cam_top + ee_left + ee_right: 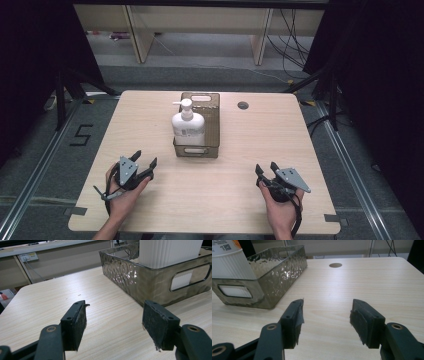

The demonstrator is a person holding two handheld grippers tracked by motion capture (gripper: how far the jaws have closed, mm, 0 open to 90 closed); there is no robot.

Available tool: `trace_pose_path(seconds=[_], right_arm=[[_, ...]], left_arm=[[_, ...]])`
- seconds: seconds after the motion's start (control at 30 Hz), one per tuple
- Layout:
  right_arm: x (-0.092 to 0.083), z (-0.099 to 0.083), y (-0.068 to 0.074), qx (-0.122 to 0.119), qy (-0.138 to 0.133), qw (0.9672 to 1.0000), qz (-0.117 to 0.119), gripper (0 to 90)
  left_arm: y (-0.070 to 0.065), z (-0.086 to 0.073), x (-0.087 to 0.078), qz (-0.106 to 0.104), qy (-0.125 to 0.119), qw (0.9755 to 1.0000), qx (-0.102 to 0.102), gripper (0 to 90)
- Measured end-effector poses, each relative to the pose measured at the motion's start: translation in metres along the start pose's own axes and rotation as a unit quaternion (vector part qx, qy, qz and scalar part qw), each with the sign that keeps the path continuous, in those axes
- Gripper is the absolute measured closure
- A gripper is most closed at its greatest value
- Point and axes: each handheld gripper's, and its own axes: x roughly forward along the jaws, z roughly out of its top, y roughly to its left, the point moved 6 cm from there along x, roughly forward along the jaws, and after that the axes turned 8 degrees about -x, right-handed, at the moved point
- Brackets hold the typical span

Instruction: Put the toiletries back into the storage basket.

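A white pump bottle (188, 126) stands upright in the near end of a smoky clear plastic basket (212, 116) at the table's middle. My left gripper (145, 158) rests open on the table, near left of the basket, held by a hand. My right gripper (265, 167) rests open at the near right, also hand-held. In the left gripper view the gripper (113, 312) has bare wood between its jaws, and the basket (130, 277) with the ribbed bottle (167, 252) lies ahead to the right. In the right gripper view the gripper (326, 312) is open, with the basket (272, 272) ahead left.
The light wooden table (150, 125) has a round cable hole (243, 105) at the far right of the basket. Dark curtains flank both sides. Beyond the far edge stand desk legs and trailing cables (295, 40) on the floor.
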Motion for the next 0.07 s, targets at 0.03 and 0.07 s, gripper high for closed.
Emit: trace_pose_path(seconds=[0.03, 0.07], right_arm=[[0.0005, -0.0015, 0.0011, 0.005, 0.008, 0.9999, -0.003, 43.9], [0.0005, -0.0015, 0.0011, 0.005, 0.008, 0.9999, -0.003, 43.9]], left_arm=[[0.0001, 0.0000, 0.0002, -0.001, 0.001, 1.0000, 0.000, 35.4], [0.0001, 0.0000, 0.0002, -0.001, 0.001, 1.0000, 0.000, 35.5]])
